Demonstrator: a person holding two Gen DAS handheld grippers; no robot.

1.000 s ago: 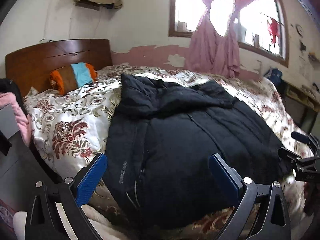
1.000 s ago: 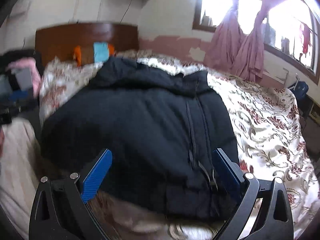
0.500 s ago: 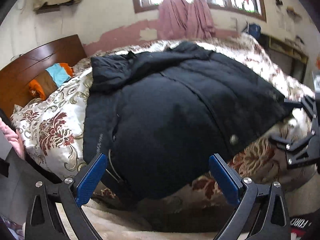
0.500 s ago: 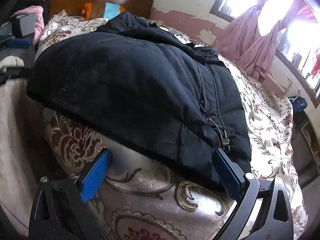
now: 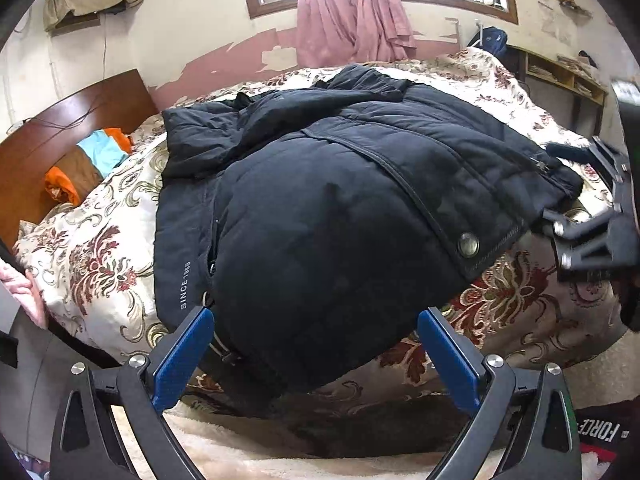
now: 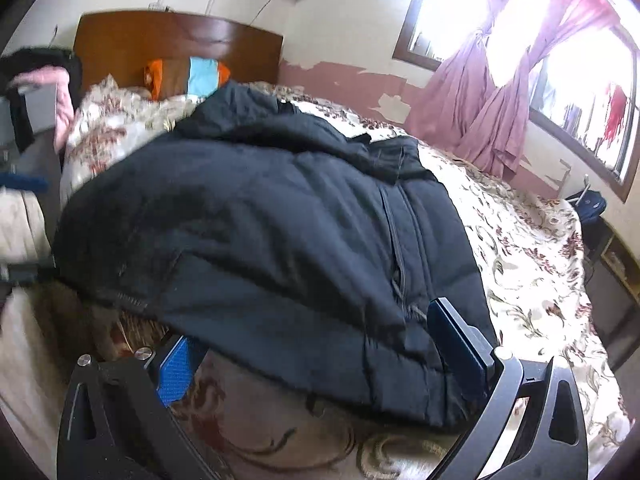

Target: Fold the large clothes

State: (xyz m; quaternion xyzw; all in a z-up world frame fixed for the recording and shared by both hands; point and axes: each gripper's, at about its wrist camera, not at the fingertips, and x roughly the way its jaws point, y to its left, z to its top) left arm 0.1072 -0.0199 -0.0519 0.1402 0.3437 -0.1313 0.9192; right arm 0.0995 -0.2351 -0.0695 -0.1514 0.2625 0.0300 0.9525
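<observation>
Grippers spread at the coat's hem

Black padded winter coat (image 5: 340,216) lies spread on the bed's cream satin cover with dark red floral print (image 5: 96,248), its hem nearest both grippers and its hood end away from them toward the brown wooden headboard (image 6: 176,40).

The left gripper (image 5: 316,344) is wide open, its blue-padded fingers (image 5: 182,354) level with the lower edge of the coat, one on either side of the bulging hem, gripping nothing. Ahead and to its right a round metal snap button (image 5: 468,245) sits on the coat's front flap, and further right the right gripper (image 5: 592,220) appears beside the coat's corner.

The right gripper (image 6: 316,344), seen from its own camera, is also spread open; the hem drapes between its fingers, partly covering the left blue pad (image 6: 176,372), but they are not clamped on it. Pink tied curtains (image 6: 492,108) hang at the window beyond, to the right.
</observation>
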